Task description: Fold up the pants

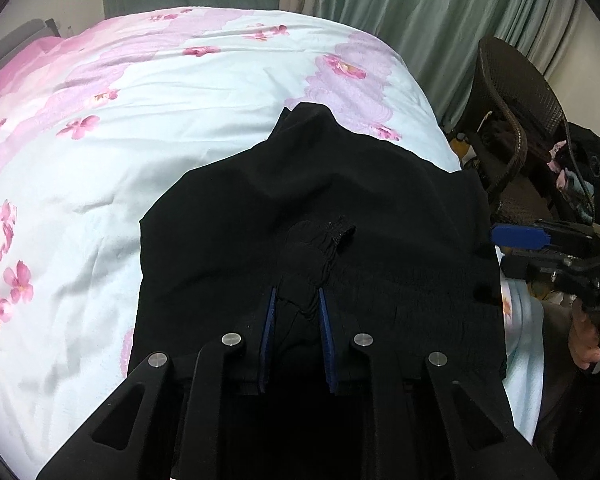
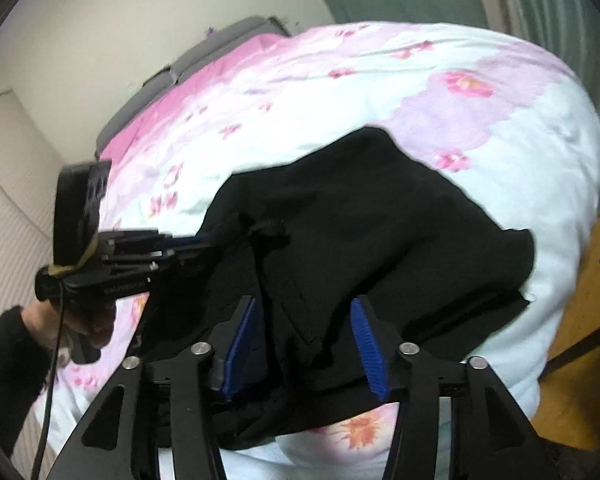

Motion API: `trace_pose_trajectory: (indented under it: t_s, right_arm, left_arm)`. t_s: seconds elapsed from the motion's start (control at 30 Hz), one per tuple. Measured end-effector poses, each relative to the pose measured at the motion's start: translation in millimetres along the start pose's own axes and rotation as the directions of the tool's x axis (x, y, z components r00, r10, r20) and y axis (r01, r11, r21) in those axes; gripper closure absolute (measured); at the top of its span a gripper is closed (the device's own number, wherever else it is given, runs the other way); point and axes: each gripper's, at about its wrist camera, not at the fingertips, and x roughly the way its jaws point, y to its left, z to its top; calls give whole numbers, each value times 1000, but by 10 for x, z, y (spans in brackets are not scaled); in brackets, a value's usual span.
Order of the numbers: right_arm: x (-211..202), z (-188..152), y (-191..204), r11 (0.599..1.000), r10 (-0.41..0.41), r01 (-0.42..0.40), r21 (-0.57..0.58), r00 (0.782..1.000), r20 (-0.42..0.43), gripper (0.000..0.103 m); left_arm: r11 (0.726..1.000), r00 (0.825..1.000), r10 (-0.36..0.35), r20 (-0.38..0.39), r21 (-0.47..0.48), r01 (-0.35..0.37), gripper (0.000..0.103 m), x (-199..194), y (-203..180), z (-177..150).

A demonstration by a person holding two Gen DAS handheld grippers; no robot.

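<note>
The black soft-fabric pants (image 1: 340,208) are seen lying bunched on the floral pale-blue and pink bed cover (image 1: 100,160), near its edge. A fold appears to be in hand, with the gathered waistband pinched between the narrowly closed fingers of the left gripper (image 1: 297,300). The right gripper (image 2: 306,320) is held about half open above the cloth, gripping nothing. Next, a second hold on the loose edge is probably called for.

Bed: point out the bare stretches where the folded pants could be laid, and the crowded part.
Free: the floral bedspread left of the black pants, and the strip beyond them toward the curtains. Crowded: the near right edge, where the right gripper and wicker chair close in.
</note>
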Motion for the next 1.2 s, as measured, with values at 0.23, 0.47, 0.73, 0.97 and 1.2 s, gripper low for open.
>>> trace_pose_trajectory:
  t_s: [0.23, 0.47, 0.73, 0.97, 1.2]
  right_arm:
    - [212, -158, -96, 998, 48, -45, 32, 994, -102, 51]
    - [184, -209, -48, 989, 141, -135, 62, 984, -107, 50]
    - [36, -212, 229, 991, 113, -116, -74, 993, -41, 49]
    - [-17, -246, 392, 985, 45, -49, -167, 999, -29, 48]
    - [136, -269, 268, 994, 41, -49, -94, 995, -90, 48]
  left_arm:
    - [1000, 1000, -17, 15, -17, 18, 82, -21, 68, -80]
    - [1000, 999, -25, 21, -16, 25, 82, -29, 78, -85]
    - [999, 999, -27, 26, -17, 28, 82, -47, 92, -100]
    - [999, 999, -34, 36, -15, 34, 82, -53, 100, -129]
    - [999, 998, -39, 49, -16, 40, 81, -71, 121, -169]
